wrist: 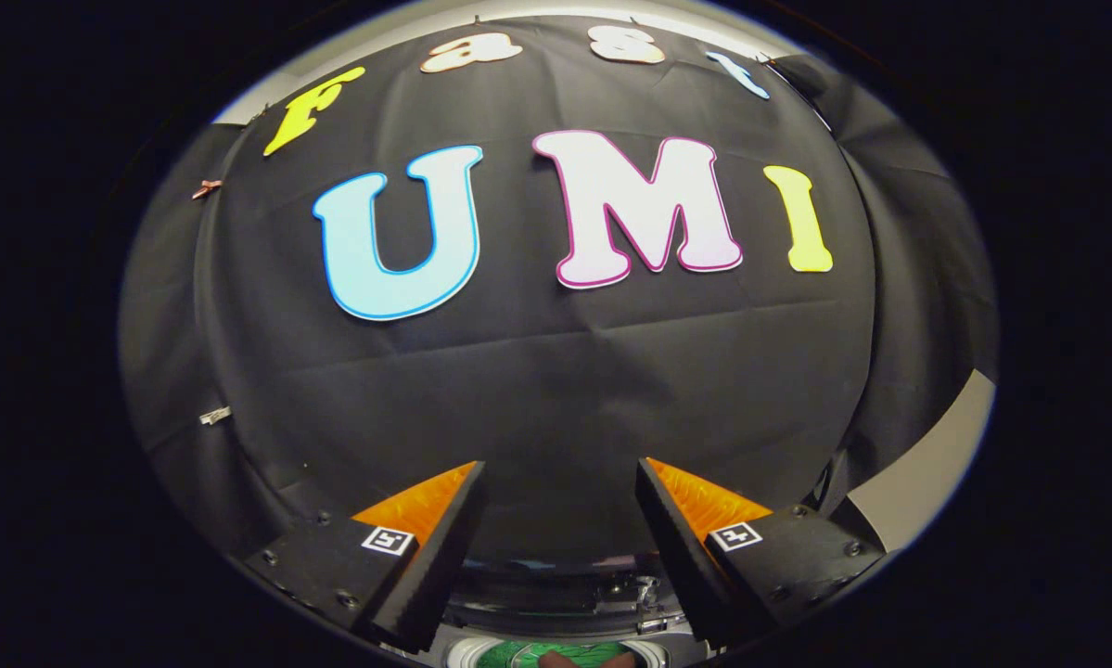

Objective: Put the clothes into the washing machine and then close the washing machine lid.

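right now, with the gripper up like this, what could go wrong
Two risks, both judgement. The gripper is open and holds nothing, pointed at the black cloth wall, so a grasp started from here could close on air. The washing machine's open round tub sits low between and beneath the fingers, with something green and a reddish-brown piece inside that I cannot identify; lowering without a better look could knock the grey rim and hinge hardware.

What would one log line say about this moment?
hand-held gripper: open, holding nothing | aimed at: booth wall | washing machine: below fingers, opening visible | clothes: cannot tell
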